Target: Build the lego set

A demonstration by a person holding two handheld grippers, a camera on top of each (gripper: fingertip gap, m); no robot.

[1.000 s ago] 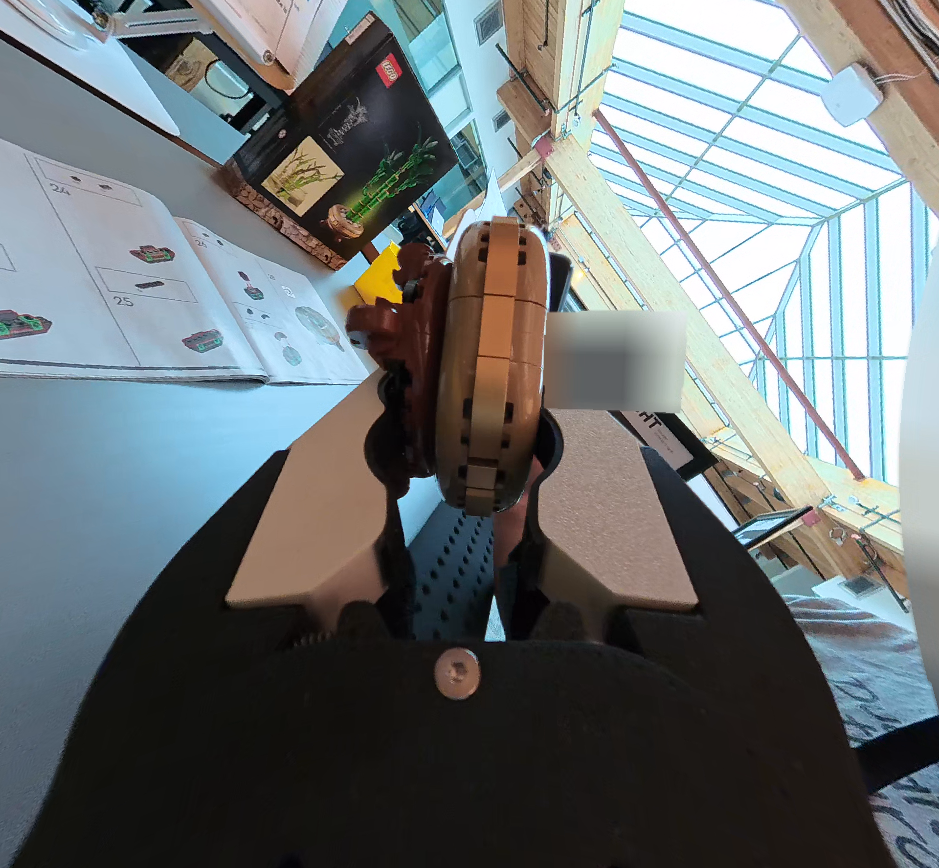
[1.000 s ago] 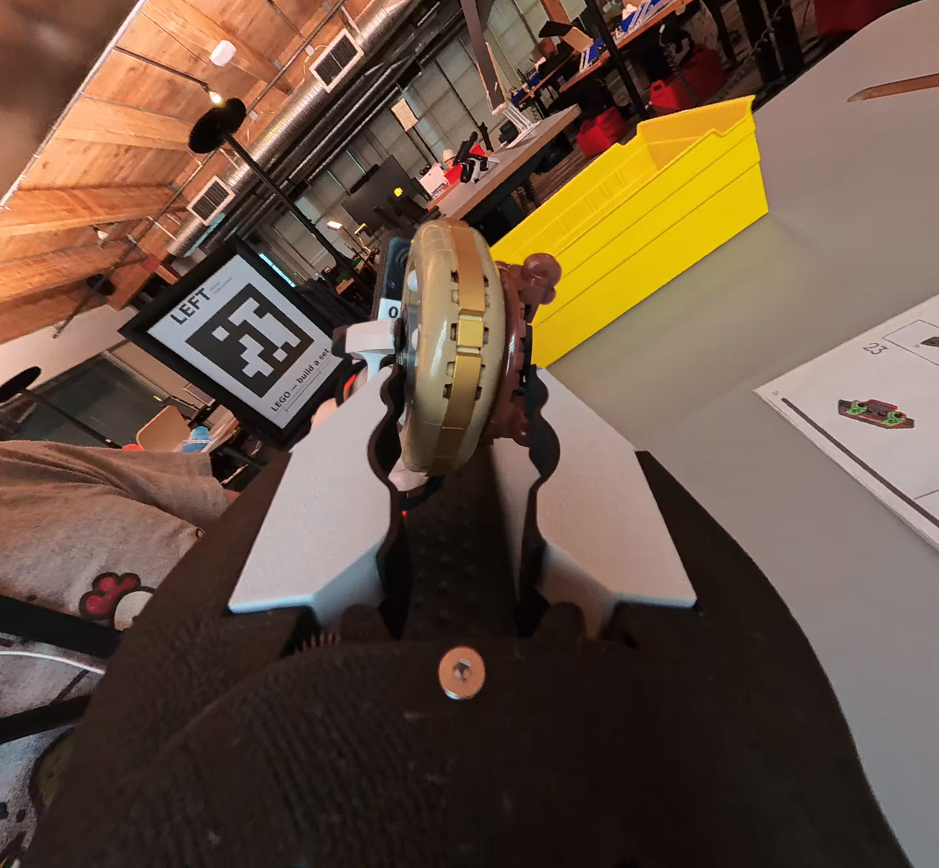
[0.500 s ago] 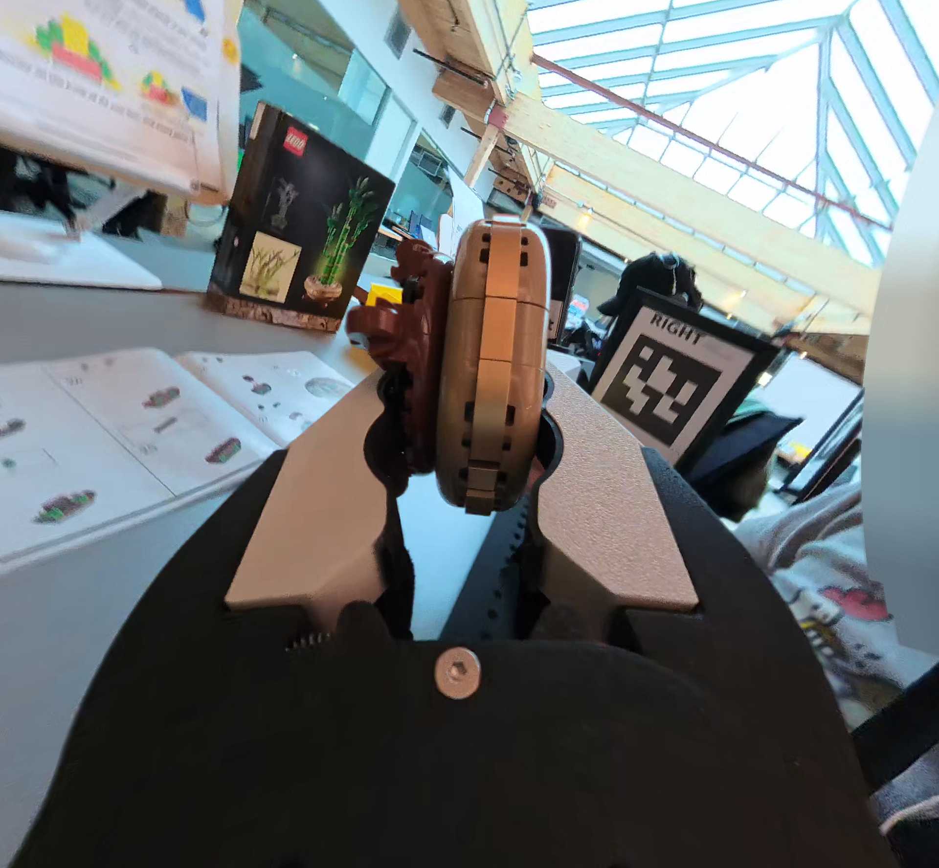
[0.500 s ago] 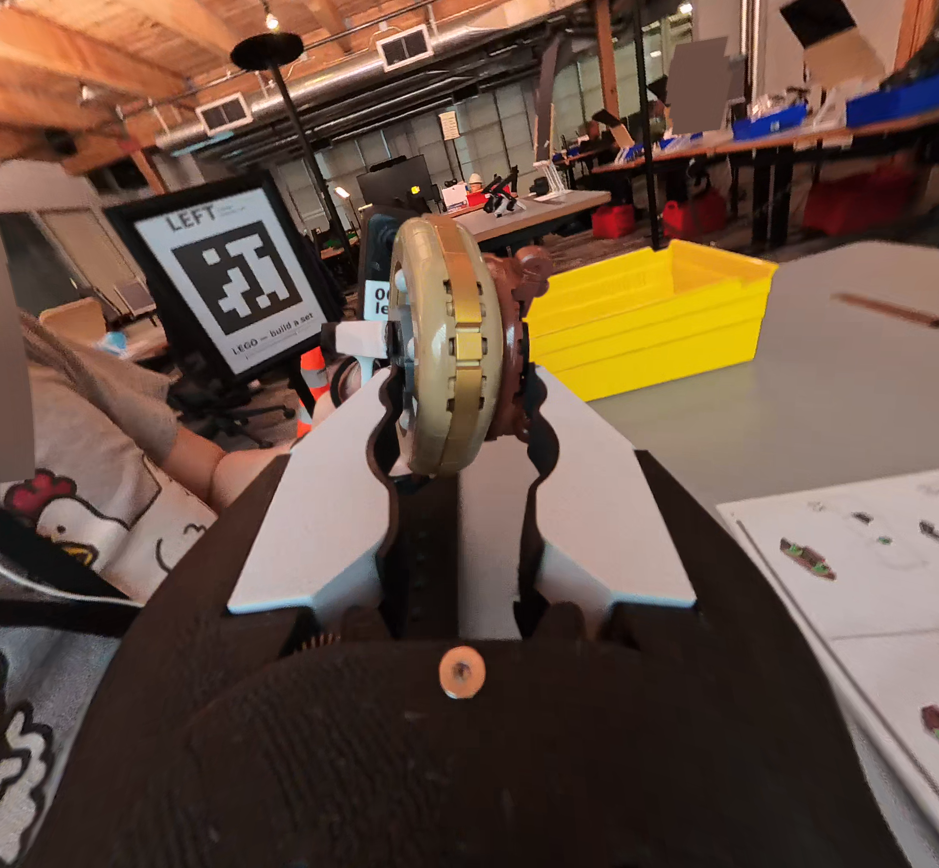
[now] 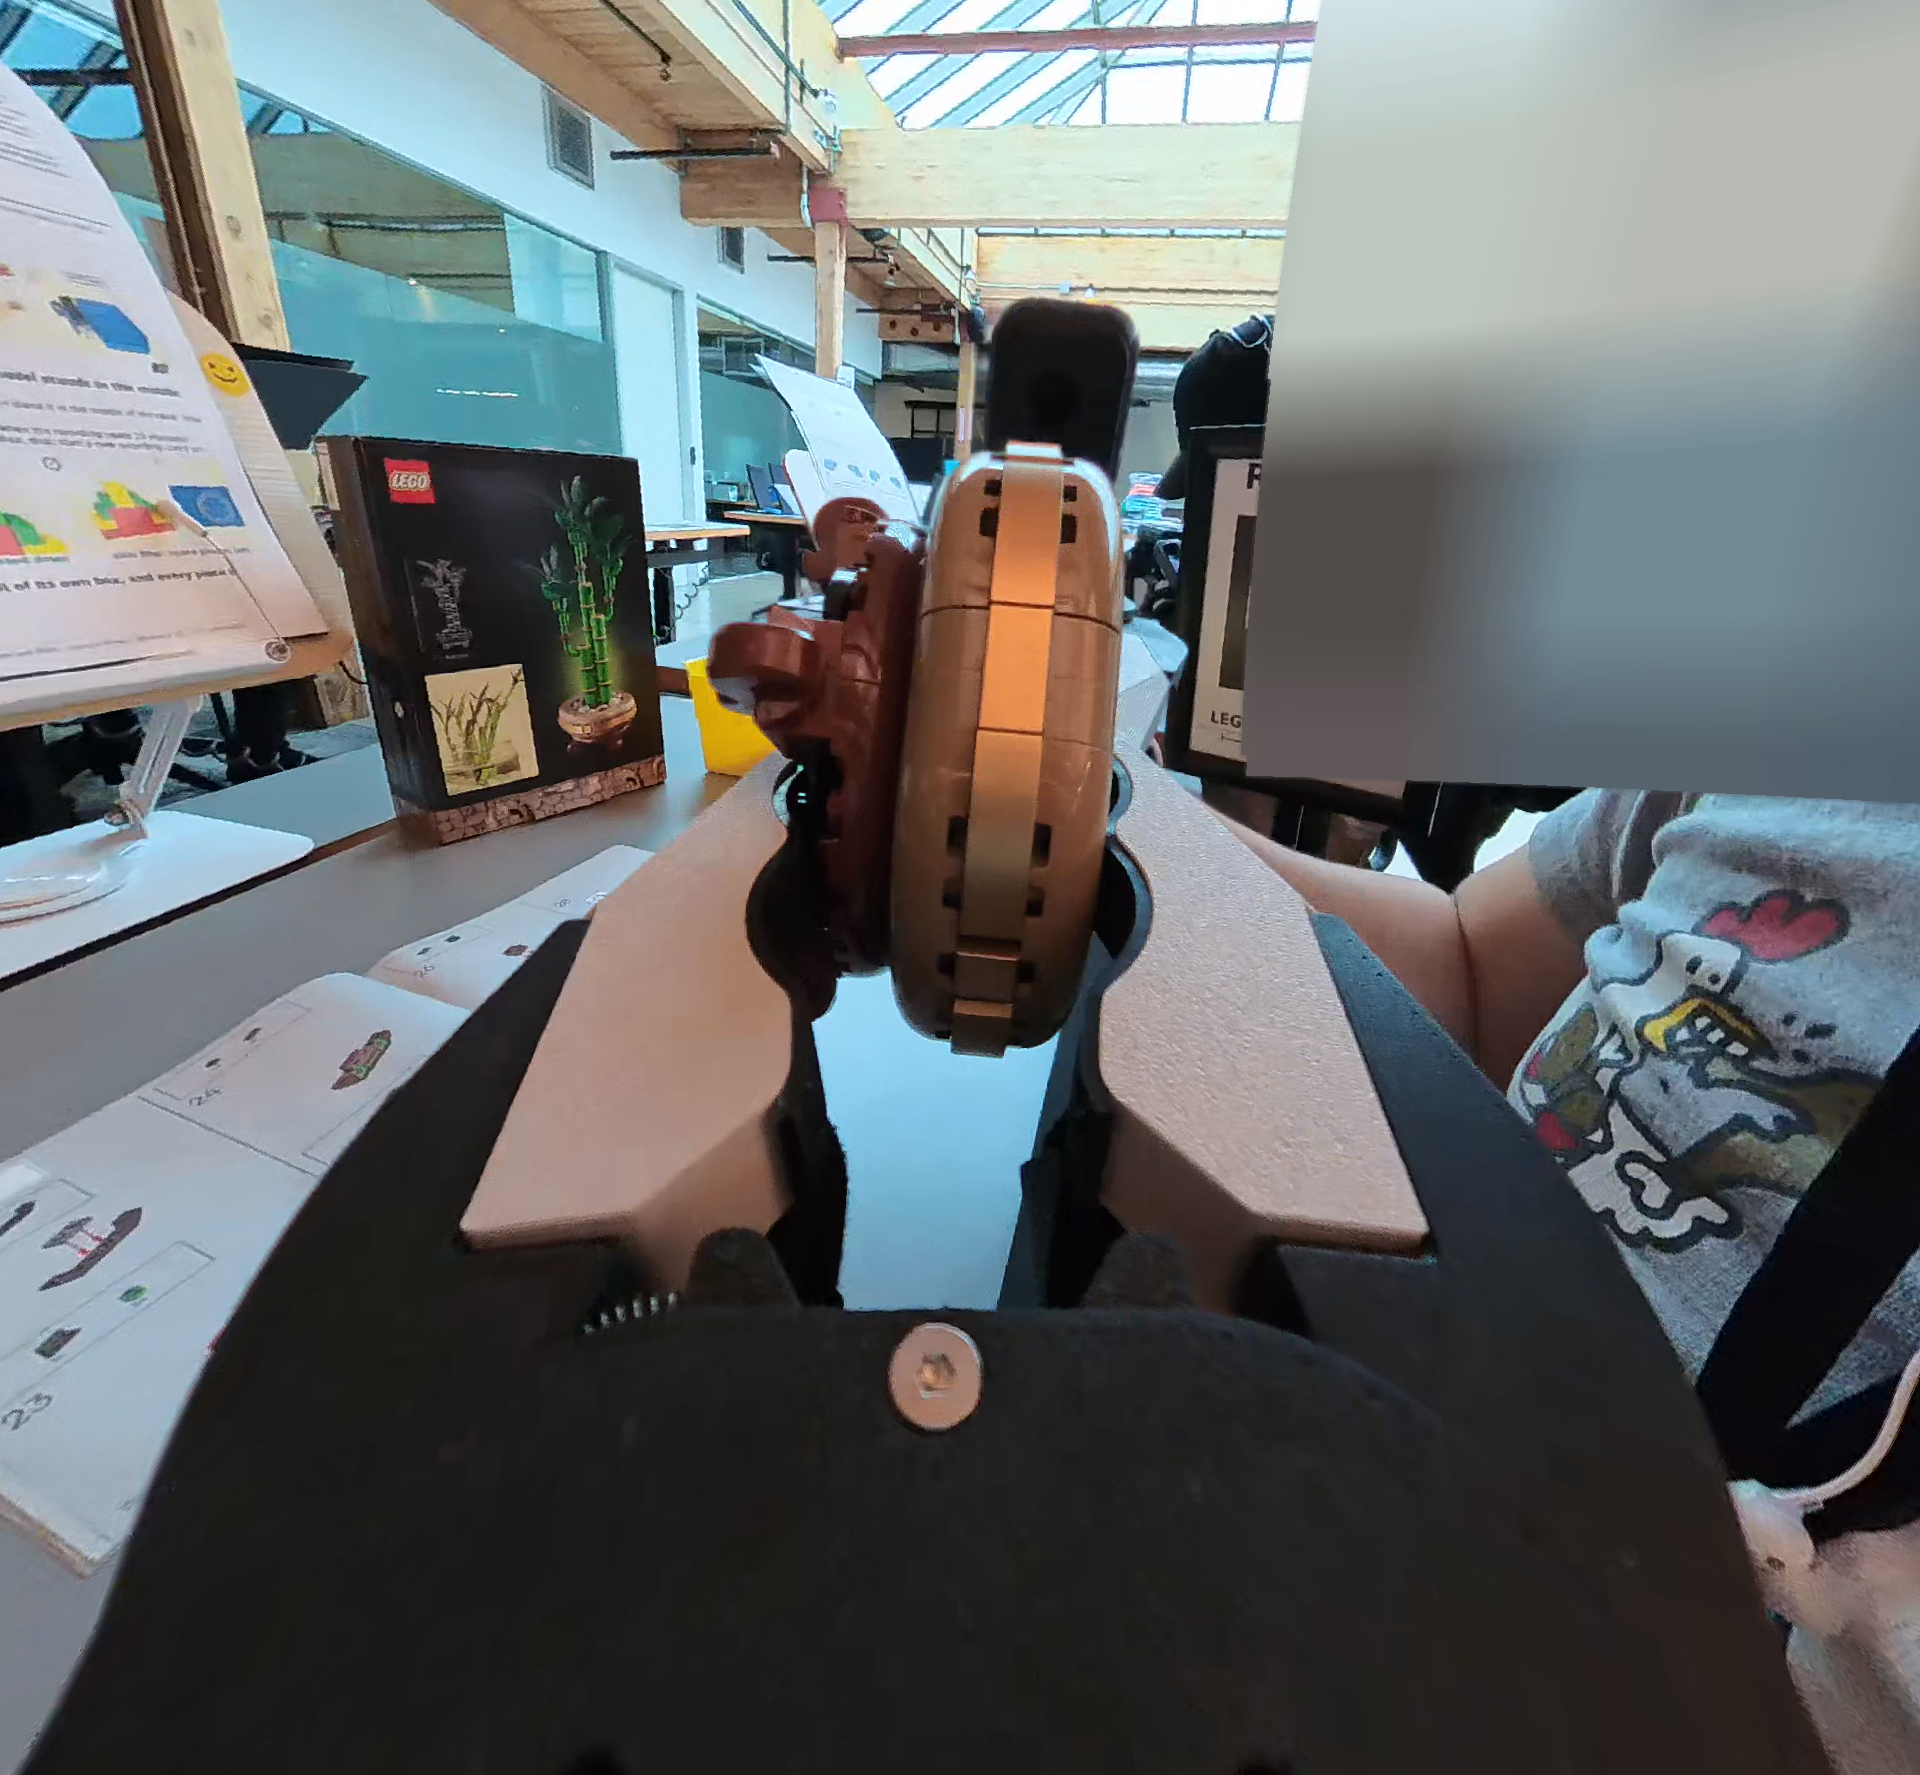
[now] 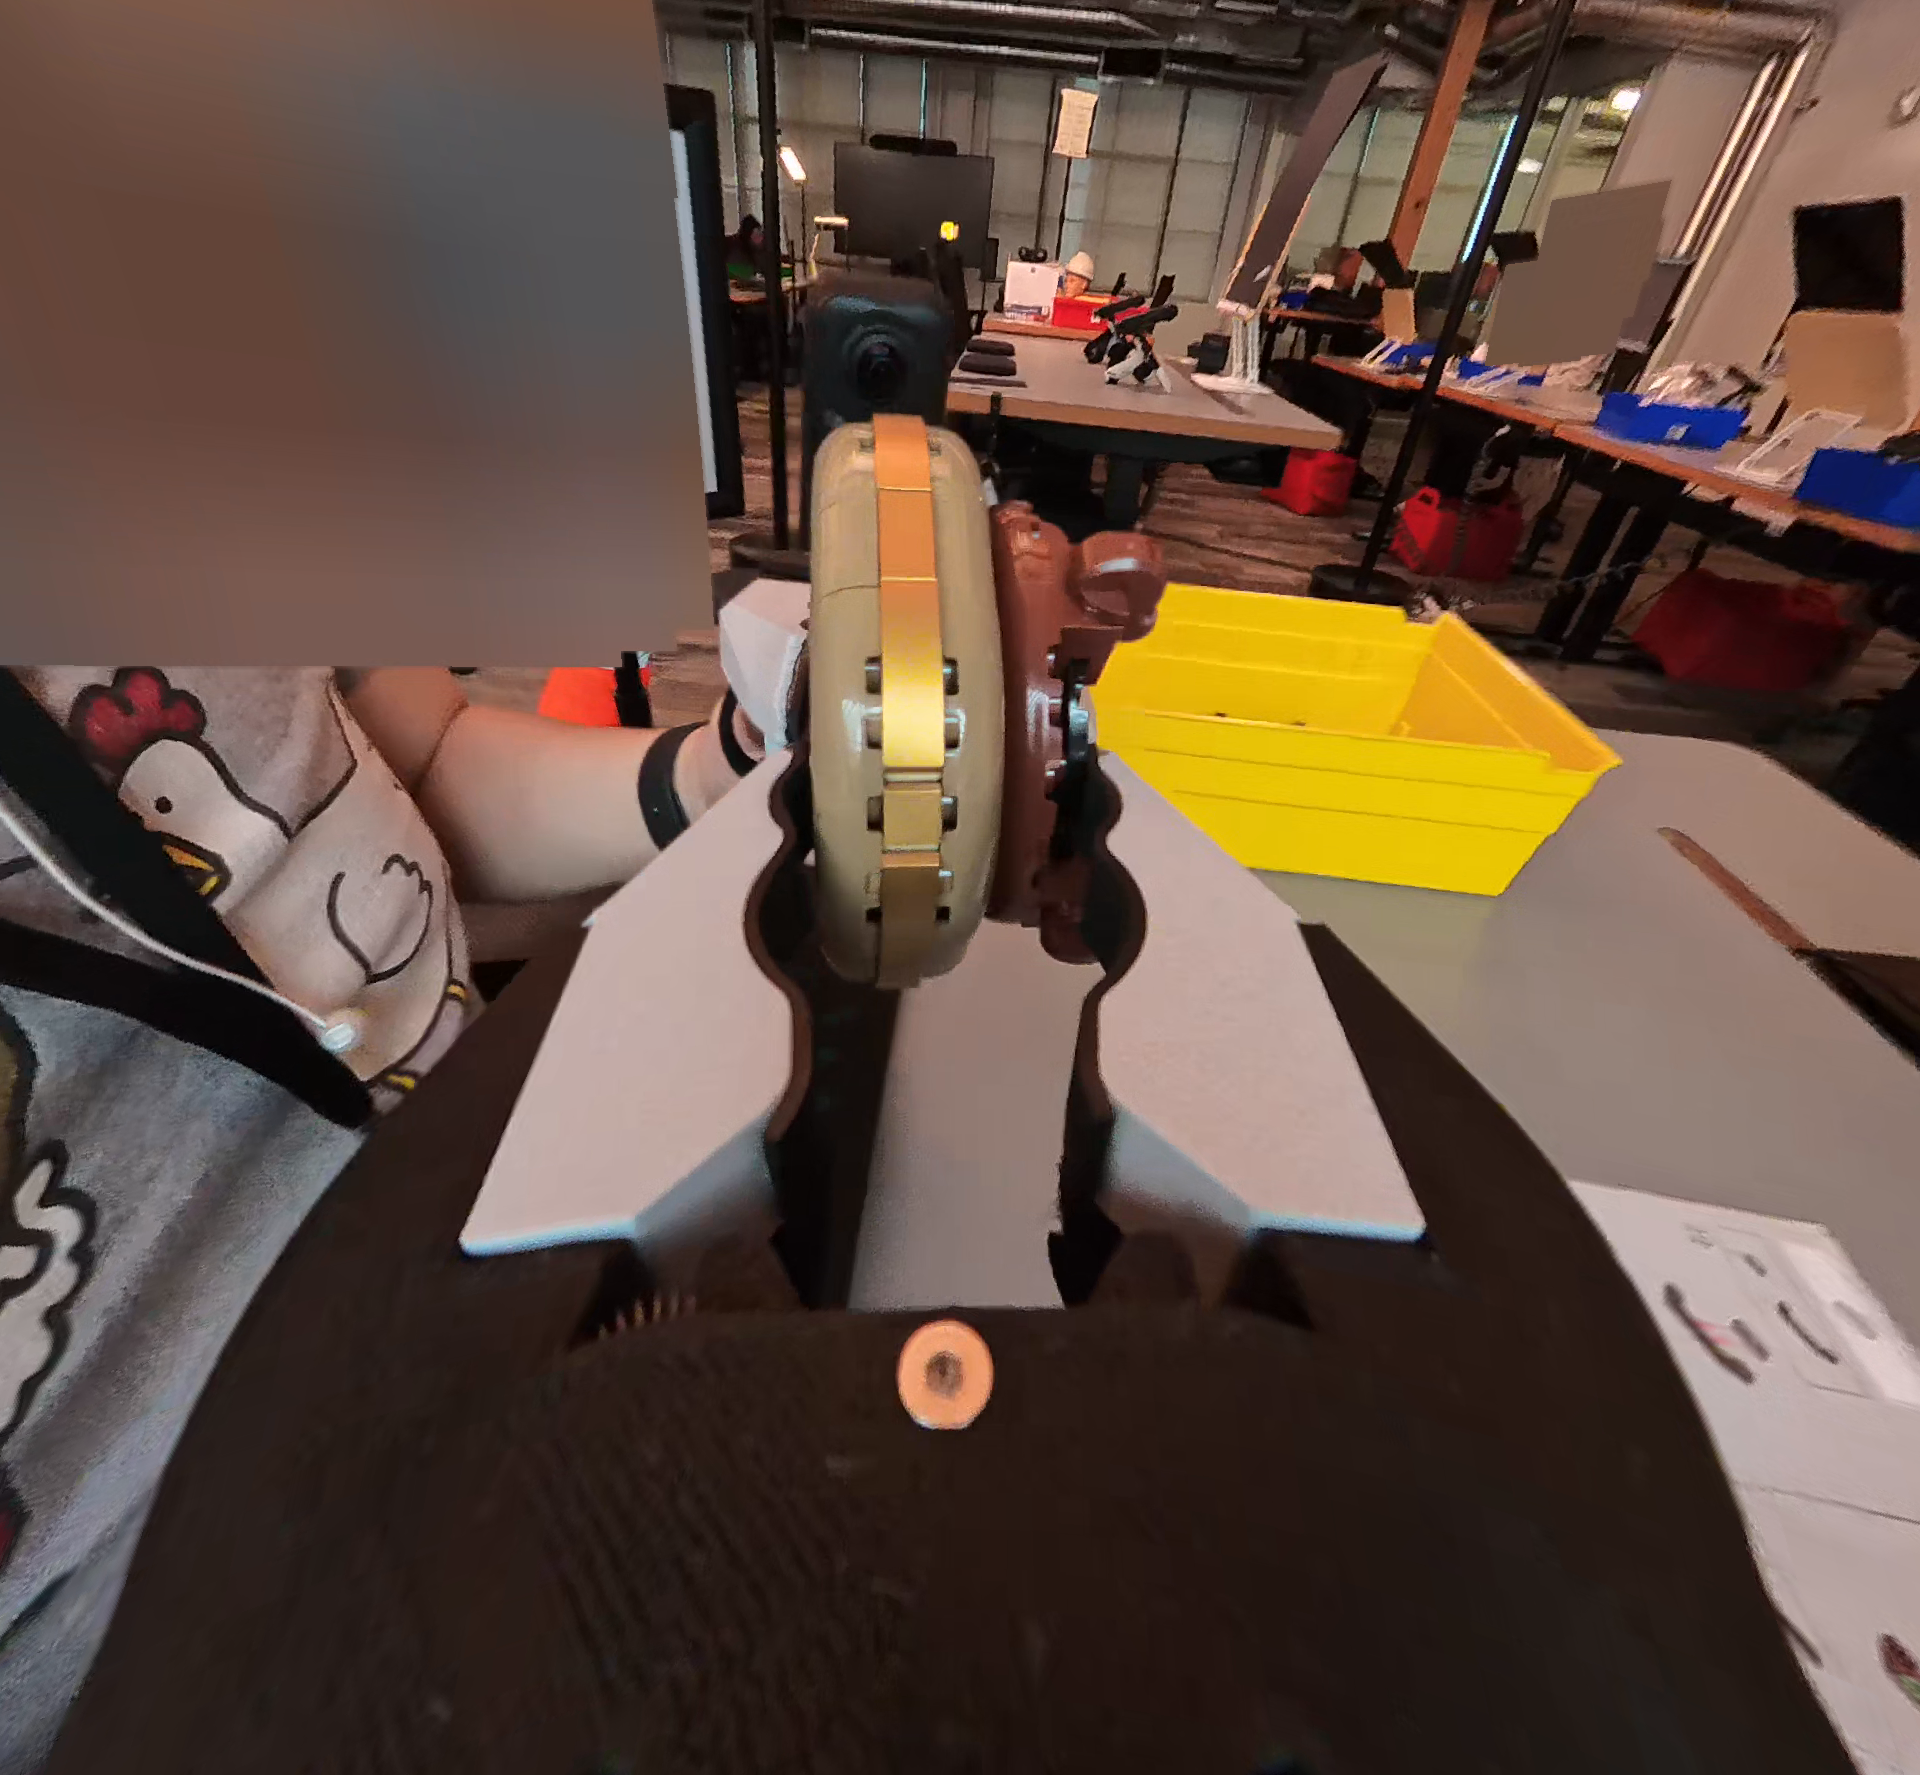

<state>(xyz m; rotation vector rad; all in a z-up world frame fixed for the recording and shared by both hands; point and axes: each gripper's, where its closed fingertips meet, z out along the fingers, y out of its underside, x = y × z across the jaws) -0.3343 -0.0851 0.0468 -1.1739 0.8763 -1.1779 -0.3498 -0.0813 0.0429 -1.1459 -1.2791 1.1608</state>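
Observation:
A round tan Lego pot (image 5: 1013,749) with a brown base piece (image 5: 831,717) stuck to one face is held on edge in the air above the grey table (image 5: 312,894). My left gripper (image 5: 945,790) is shut on it, one finger on the brown side and one on the tan side. My right gripper (image 6: 940,790) is shut on the same pot (image 6: 904,707) from the opposite side, with the brown base (image 6: 1049,738) to its right. Each view shows the other gripper's camera just behind the pot, in the left wrist view (image 5: 1055,385) and in the right wrist view (image 6: 878,354).
An open instruction booklet (image 5: 208,1154) lies on the table at the left; it also shows in the right wrist view (image 6: 1818,1362). A Lego box (image 5: 499,624) and a tilted sheet stand (image 5: 104,478) stand behind. A yellow bin (image 6: 1340,738) sits on the table. A person's torso (image 5: 1714,1050) is close by. The grippers are tip to tip, or close to it.
Both grippers have swung level together with the pot held between them, so the views went from tilted to upright. The grip on the pot has not changed.

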